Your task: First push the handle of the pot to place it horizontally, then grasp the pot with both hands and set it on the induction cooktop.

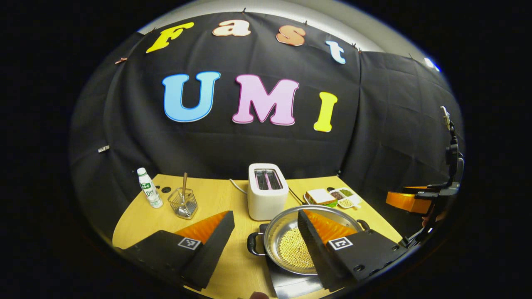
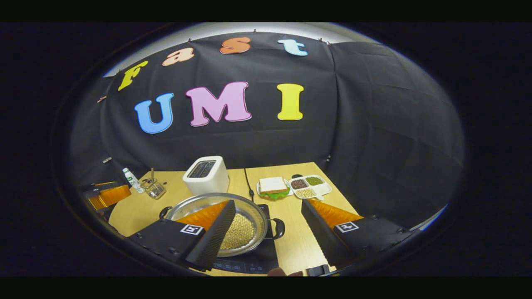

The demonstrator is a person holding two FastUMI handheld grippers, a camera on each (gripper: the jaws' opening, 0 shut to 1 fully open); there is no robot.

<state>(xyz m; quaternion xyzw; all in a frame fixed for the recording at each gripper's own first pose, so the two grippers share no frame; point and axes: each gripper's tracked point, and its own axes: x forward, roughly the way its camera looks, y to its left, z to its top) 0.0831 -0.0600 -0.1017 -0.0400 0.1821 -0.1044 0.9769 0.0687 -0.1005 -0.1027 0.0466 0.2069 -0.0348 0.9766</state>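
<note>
Light wooden tabletop (image 1: 232,265) carries everything, the booth's dark cloth behind it. Largest of the working pieces: flat black induction cooktop (image 2: 253,262) at the near edge, presumably put there within easy reach of both hands. On it sits the shallow round stainless-steel pot (image 1: 282,226), pale beans heaped in its bottom, so by my reading the placing is done. Its two black loop handles (image 1: 252,243) stick out on opposite sides; the line through them, the pot's long axis, runs roughly crosswise, parallel to the near table edge, which suits a two-handed carry. Behind the pot stands a white two-slot toaster (image 1: 267,197), well apart from it. To the pot's right rear, a sandwich on a small plate (image 2: 273,185) and a white divided dish of beans (image 2: 311,186). At the far left, a wire-mesh basket with a stick in it (image 1: 183,202) and a small white bottle (image 1: 149,189). Left gripper (image 1: 266,230): jaws wide apart, one finger over the pot, holding nothing. Right gripper (image 2: 268,218): jaws also spread, one finger over the rim, the other over bare table; both look raised clear of the pot.
</note>
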